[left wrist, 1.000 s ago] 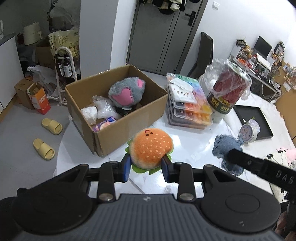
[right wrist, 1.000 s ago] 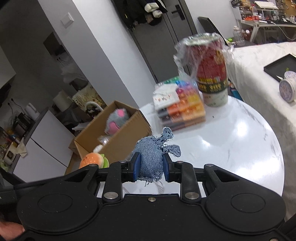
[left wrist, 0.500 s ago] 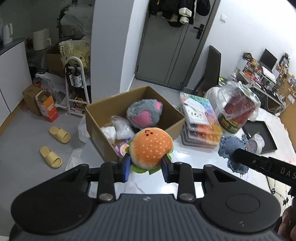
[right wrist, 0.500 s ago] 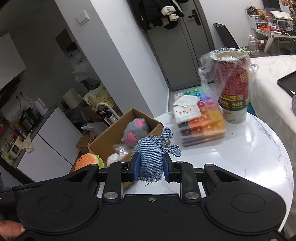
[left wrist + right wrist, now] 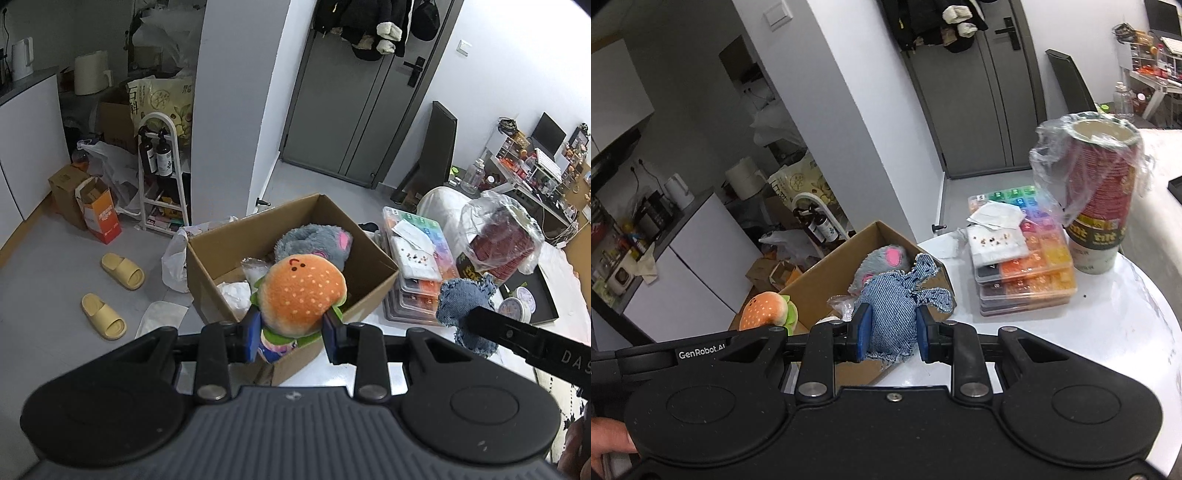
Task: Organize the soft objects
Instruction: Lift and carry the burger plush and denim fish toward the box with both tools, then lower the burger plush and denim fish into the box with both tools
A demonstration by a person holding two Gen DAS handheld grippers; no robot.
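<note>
My left gripper is shut on an orange burger plush, held above the near part of the open cardboard box. Inside the box lie a grey and pink plush and white plastic-wrapped items. My right gripper is shut on a frayed blue denim toy, in front of the box's near right corner. The denim toy also shows at the right of the left wrist view, and the burger at the left of the right wrist view.
The box stands at the left edge of a round white table. A stack of colourful bead cases and a plastic-wrapped sleeve of red cups stand behind it. A black tray lies at the right. Yellow slippers lie on the floor.
Both grippers have risen and moved toward the box with their toys. The burger now hangs over the box's opening instead of in front of its near wall.
</note>
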